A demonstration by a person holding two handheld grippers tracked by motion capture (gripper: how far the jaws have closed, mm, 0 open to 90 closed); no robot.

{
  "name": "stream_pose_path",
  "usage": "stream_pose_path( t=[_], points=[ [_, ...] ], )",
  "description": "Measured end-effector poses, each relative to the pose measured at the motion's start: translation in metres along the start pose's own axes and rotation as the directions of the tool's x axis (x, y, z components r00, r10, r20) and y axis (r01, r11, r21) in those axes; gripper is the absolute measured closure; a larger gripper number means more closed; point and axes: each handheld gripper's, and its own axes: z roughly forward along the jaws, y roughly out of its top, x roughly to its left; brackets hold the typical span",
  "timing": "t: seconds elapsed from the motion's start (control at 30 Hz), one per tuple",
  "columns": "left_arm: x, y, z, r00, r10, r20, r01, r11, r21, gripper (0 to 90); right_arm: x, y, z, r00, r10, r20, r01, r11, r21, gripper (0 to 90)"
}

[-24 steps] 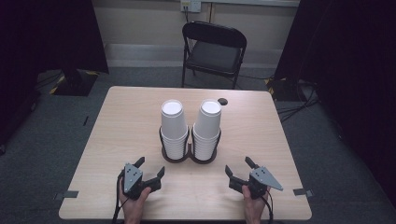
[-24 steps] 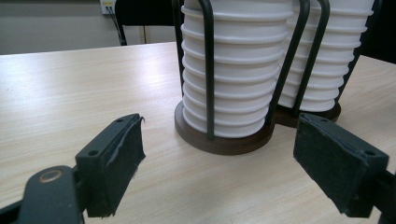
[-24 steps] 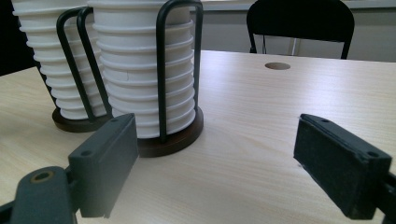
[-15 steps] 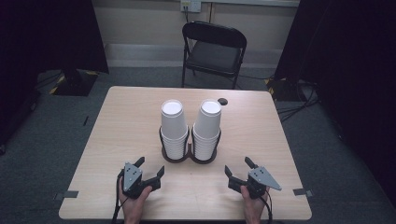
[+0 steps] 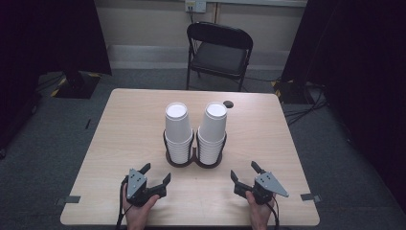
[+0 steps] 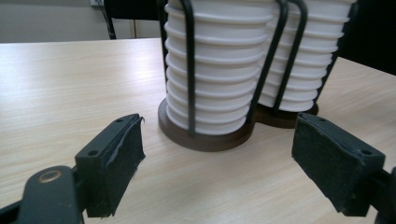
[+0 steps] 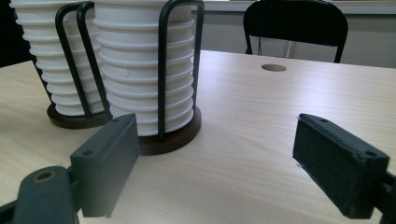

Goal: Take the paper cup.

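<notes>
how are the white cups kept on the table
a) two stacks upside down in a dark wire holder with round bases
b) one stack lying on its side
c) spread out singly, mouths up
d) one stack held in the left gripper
a: two stacks of white cups stand bottoms up in a dark wire holder with round bases, and both grippers sit open and empty near the table's front edge.

Table is showing pale wood-grain laminate, smooth, with a faint sheen. Cup stacks are looking white, matt, ribbed at the rims — paper or foam, cannot tell. Holder: thin black wire uprights, semi-gloss, on dark brown smooth bases. Left gripper pads are wearing matt black foam-like facing — frayed at one edge.
</notes>
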Motion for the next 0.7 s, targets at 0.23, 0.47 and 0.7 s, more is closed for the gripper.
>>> stream_pose_path(
  t=[0.23, 0.47, 0.7],
  points=[
    [-0.006, 0.008, -0.001, 0.9992, 0.014, 0.037, -0.014, 0.9999, -0.008, 16.4, 0.000, 0.000, -0.001, 0.9999, 0.010, 0.004, -0.010, 1.000, -0.006, 13.4],
    [-0.009, 0.015, 0.001, 0.9980, 0.023, 0.058, -0.022, 0.9997, -0.012, 16.4, -0.001, 0.000, 0.000, 0.9999, 0.010, 0.004, -0.010, 1.000, -0.002, 13.5],
    [-0.017, 0.020, 0.002, 0.9958, 0.039, 0.083, -0.038, 0.9992, -0.015, 16.4, -0.001, 0.000, 0.000, 0.9999, 0.011, 0.003, -0.011, 1.000, 0.002, 13.6]
  ],
)
